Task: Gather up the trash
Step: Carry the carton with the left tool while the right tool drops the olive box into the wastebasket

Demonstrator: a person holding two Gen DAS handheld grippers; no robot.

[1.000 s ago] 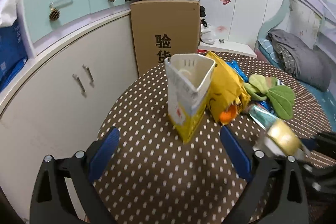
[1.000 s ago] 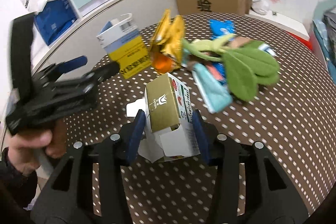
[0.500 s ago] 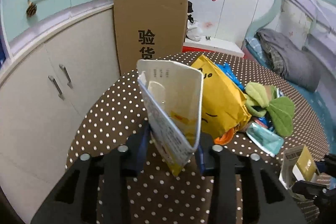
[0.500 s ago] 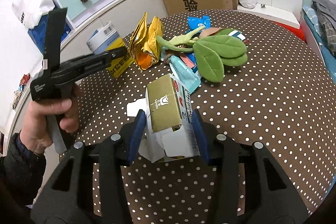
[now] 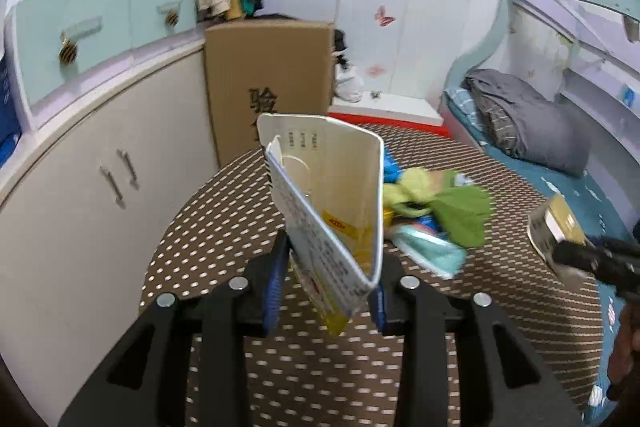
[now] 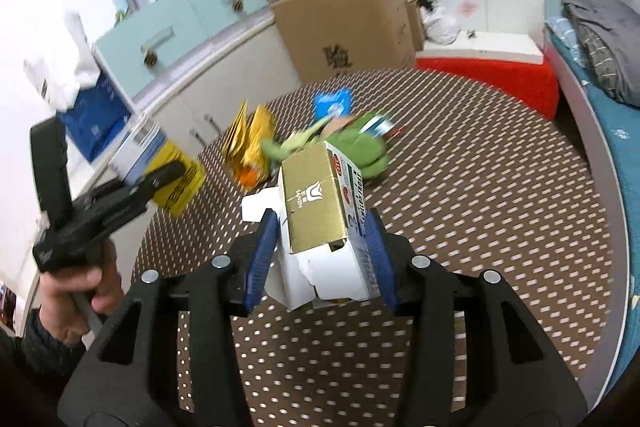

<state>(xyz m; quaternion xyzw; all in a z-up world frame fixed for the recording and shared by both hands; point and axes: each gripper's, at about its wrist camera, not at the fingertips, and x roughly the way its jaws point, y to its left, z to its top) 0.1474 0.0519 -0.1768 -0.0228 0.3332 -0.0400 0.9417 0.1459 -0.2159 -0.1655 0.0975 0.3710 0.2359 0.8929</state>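
Left wrist view | our left tool (image 5: 326, 287) clamps the flattened white-and-yellow paper carton (image 5: 332, 211), upright, clear of the dotted brown surface (image 5: 224, 211) | right tool (image 6: 320, 259) holds the gold-and-white cardboard box (image 6: 320, 215) | no bin visible.

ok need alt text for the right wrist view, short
The right gripper clamps a torn gold and white carton above a brown polka-dot table. To its left, a hand holds the left gripper, shut on a yellow and white box. Behind lie a yellow snack bag and a green leaf-shaped plush.
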